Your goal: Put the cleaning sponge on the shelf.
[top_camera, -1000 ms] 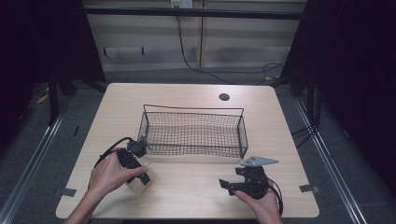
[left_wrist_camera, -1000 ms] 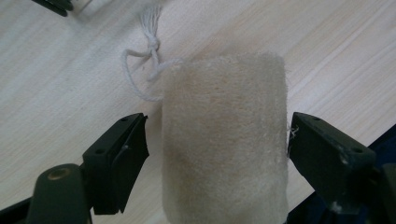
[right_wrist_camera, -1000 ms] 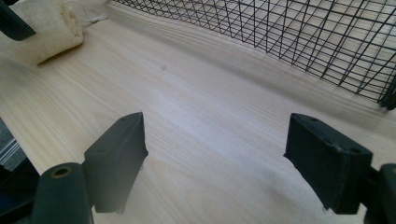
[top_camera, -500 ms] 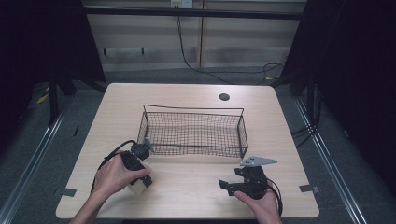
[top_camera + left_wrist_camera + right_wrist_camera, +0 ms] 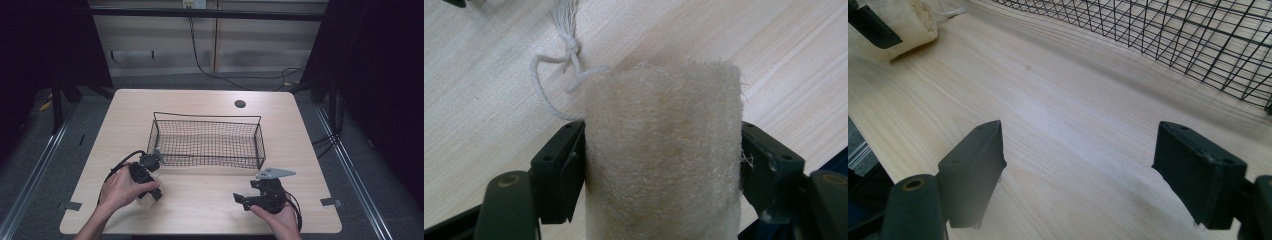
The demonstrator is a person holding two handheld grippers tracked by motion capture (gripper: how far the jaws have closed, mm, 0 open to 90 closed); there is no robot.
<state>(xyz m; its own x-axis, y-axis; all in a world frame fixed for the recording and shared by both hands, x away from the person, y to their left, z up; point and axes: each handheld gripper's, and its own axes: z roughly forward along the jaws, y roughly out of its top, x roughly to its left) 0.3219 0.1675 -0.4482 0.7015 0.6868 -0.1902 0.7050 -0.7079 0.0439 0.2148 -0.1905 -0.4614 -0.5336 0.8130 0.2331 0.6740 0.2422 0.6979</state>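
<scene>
A beige fuzzy scrub pad (image 5: 663, 150) with a knotted white string loop (image 5: 558, 75) stands between the jaws of my left gripper (image 5: 663, 172), which is shut on its two sides just above the wooden table. In the high view the left gripper (image 5: 148, 191) and the scrub pad (image 5: 145, 201) are at the front left, in front of the basket's left end. My right gripper (image 5: 241, 201) rests at the front right, pointing left. Its jaws are open with bare tabletop between them in the right gripper view (image 5: 1098, 170), and the scrub pad (image 5: 903, 22) lies far off.
A black wire basket (image 5: 207, 116) stands in the middle of the table, and its mesh wall (image 5: 1173, 35) is close ahead of the right gripper. A dark round hole (image 5: 240, 104) sits near the table's back edge. Dark floor surrounds the table.
The left hand has shifted slightly toward the front edge with the scrub pad in its gripper. The right gripper has stayed in place.
</scene>
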